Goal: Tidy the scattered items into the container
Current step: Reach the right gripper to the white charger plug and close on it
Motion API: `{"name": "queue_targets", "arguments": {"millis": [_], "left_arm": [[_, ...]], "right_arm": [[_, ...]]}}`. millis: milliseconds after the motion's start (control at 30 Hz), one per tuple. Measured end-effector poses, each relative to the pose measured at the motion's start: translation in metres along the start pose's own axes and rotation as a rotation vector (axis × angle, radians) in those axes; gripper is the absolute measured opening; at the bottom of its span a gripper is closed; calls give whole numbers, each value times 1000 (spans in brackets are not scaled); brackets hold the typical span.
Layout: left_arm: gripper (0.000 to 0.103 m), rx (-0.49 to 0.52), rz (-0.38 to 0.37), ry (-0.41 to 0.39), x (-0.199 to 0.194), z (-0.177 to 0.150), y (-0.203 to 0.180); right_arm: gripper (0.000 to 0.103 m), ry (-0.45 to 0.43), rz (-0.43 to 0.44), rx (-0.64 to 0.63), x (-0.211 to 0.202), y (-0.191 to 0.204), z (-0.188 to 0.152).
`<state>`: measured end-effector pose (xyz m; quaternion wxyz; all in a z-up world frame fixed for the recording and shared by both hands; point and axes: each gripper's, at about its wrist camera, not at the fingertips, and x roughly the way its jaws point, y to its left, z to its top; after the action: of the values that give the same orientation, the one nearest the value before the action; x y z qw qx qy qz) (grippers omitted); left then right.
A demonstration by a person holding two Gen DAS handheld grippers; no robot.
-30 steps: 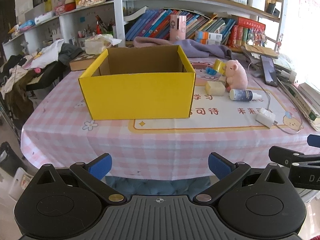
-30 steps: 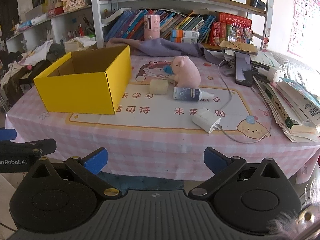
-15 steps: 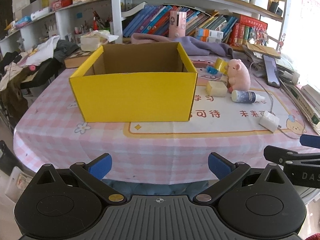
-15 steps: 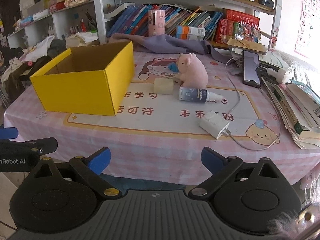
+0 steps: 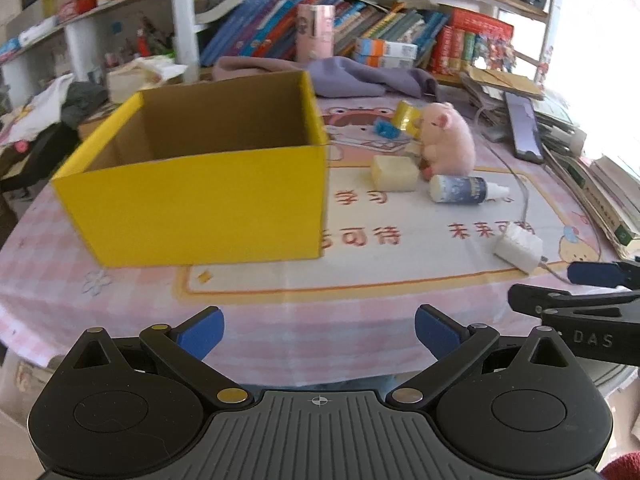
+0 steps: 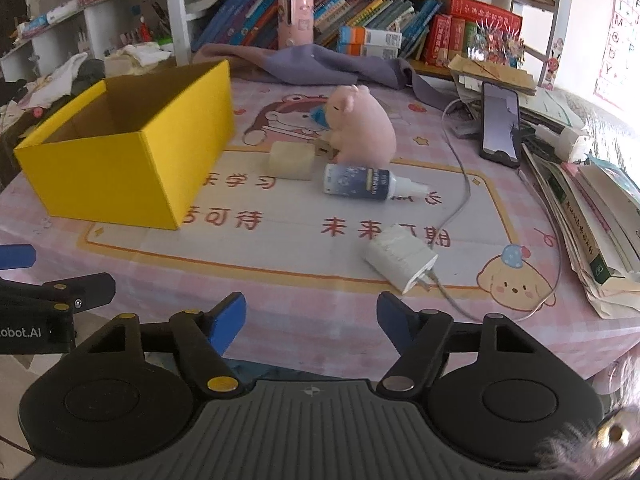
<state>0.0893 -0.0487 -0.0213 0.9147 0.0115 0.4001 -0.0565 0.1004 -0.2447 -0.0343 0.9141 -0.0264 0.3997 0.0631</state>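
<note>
An open yellow cardboard box (image 5: 200, 196) (image 6: 120, 164) stands on the pink checked tablecloth, its inside looking empty. To its right lie a pink plush pig (image 5: 448, 140) (image 6: 362, 126), a cream block (image 5: 394, 173) (image 6: 290, 160), a blue-labelled bottle on its side (image 5: 460, 189) (image 6: 360, 184), a yellow tape roll (image 5: 406, 118), a small blue piece (image 5: 386, 129) and a white charger with its cable (image 5: 518, 249) (image 6: 402, 258). My left gripper (image 5: 320, 332) is open and empty at the table's near edge. My right gripper (image 6: 312, 322) is open and empty, near the charger.
A black phone (image 6: 500, 124) and stacked books and papers (image 6: 592, 216) lie at the table's right edge. A purple cloth (image 6: 320, 66) lies at the back, before a full bookshelf (image 6: 360, 12). Clothes are piled at the left (image 5: 48, 112).
Both grippers have moved forward and nearer to the table; the box and the items look larger. Nothing on the table has moved. Both stay open.
</note>
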Motion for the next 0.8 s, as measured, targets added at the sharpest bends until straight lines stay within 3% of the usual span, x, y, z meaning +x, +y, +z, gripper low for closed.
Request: {"name": "queue_targets", "arguments": {"millis": [333, 633, 800], "left_arm": [[102, 109, -59, 21, 30, 22, -49], [102, 112, -52, 89, 60, 41, -79], [102, 111, -37, 117, 72, 49, -95]], "right_arm": [[67, 73, -24, -11, 40, -44, 21], [68, 158, 31, -73, 86, -73, 39], [59, 239, 82, -88, 112, -93, 42]]}}
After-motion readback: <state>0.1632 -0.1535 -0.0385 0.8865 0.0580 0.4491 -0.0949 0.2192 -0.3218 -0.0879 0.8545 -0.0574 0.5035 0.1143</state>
